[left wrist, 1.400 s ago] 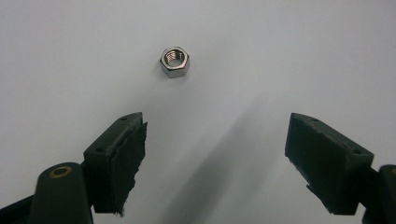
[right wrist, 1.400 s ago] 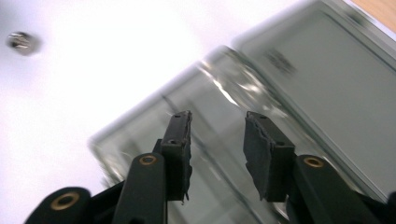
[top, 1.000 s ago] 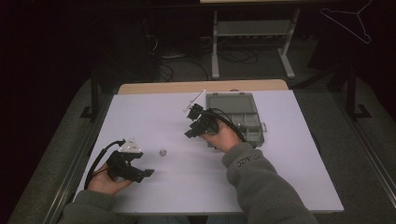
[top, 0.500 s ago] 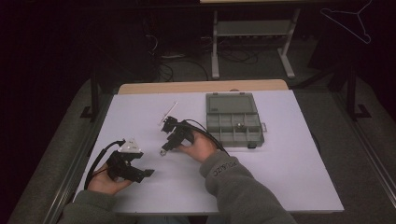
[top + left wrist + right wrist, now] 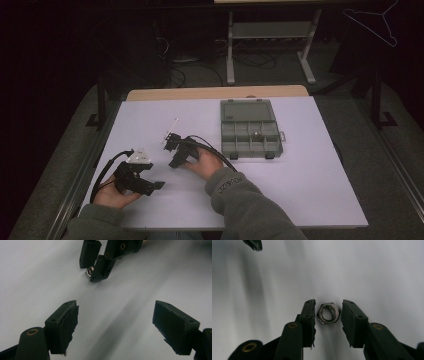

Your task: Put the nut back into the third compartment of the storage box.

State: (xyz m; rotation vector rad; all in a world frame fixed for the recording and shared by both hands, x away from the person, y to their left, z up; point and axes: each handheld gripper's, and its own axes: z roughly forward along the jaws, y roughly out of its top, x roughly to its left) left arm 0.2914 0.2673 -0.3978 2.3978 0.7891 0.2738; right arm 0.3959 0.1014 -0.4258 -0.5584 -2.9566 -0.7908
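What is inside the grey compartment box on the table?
In the high view, the compartment box lies open; one small dark item sits in a middle compartment, too small to identify. The other compartments look empty.

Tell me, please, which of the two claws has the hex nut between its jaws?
The right claw: its jaws straddle the hex nut lying on the table, while the left claw gapes wide over bare tabletop.
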